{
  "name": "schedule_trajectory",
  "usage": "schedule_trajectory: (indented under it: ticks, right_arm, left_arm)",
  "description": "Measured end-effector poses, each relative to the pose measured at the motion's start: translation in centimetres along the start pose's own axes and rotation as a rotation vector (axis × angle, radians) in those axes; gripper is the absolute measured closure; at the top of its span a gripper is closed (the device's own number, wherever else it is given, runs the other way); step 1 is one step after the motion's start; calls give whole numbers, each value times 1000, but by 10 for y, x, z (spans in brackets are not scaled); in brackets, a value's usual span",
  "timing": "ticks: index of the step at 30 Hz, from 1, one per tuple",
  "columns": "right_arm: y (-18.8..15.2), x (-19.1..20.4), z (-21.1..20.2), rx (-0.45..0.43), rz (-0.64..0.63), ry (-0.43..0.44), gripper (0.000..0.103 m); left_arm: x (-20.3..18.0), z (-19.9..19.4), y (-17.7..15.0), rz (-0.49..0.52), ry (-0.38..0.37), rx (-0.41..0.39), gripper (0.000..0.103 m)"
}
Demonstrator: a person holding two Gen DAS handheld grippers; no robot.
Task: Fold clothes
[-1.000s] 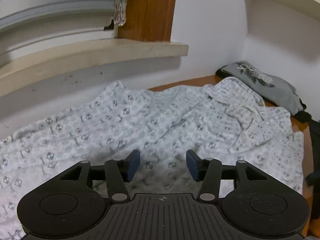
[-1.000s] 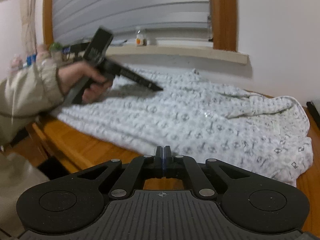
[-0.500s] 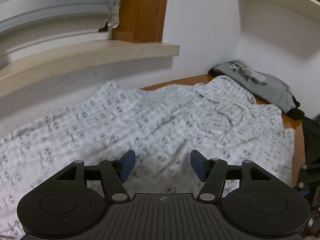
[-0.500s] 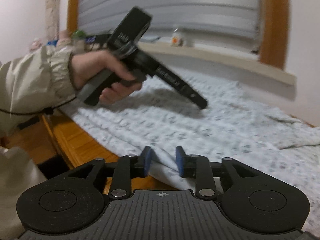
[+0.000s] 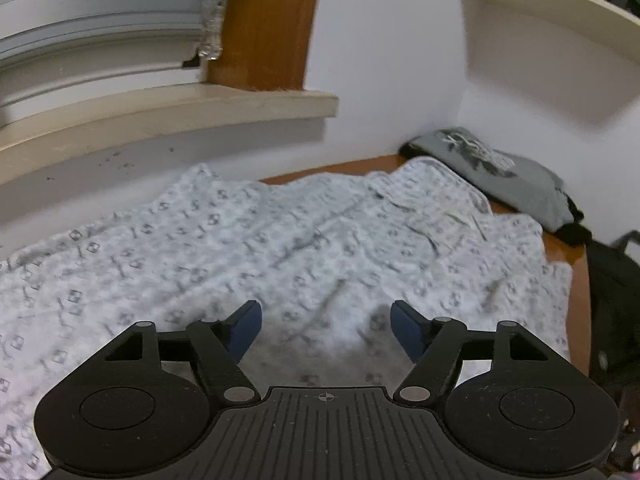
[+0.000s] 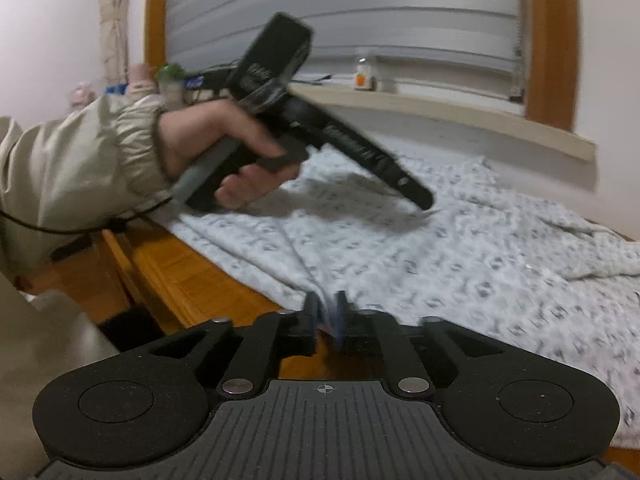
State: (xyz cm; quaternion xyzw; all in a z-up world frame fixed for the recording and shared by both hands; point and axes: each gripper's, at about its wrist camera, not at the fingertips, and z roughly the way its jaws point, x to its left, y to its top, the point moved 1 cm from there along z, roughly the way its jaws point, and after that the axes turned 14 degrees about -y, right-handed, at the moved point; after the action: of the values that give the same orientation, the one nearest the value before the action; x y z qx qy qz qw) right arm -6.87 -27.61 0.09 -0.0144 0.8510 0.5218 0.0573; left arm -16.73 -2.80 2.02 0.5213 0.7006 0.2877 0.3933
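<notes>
In the left wrist view, your left tongs (image 5: 326, 330) hovered over the patterned white shirt (image 5: 304, 240), which lay spread and rumpled across the wooden tabletop (image 5: 576, 276) below the windowsill (image 5: 168, 108). Their jaws stood wide and were opening further, with only the cloth beneath them and nothing pinched between the blue pads (image 5: 244, 330). A folded grey garment (image 5: 504, 176) sat in the far corner against the wall, just beyond the shirt's collar end, and something dark hung off the tabletop's right edge. In the right wrist view, your right tongs (image 6: 326, 316) were at the near hem of the shirt (image 6: 460, 256), where it met the tabletop (image 6: 192, 276) edge; the jaws were nearly together and closing, with a fold of the hem between the pads, which looked to be pressing on it, though blur softened the contact. Farther back, your left hand (image 6: 224, 148), in a beige sleeve (image 6: 80, 168), held the other tool angled down over the shirt.
</notes>
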Motion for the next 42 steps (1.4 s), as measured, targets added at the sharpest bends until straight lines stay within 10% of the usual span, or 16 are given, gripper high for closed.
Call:
schedule_trajectory:
  ticks: [3,17,42]
  right_arm:
    - [-4,-21,-8,-22,95,-74,55]
    - [-41,-118,-17,15,316,-568,55]
    - [-59,-97,-79,77,281,-505,55]
  left_arm:
    - [1,-5,-8,8,26,7,26]
    - [43,-77,-39,-97,216,-64,24]
    - [33,-129,-90,-136,202,-53,22]
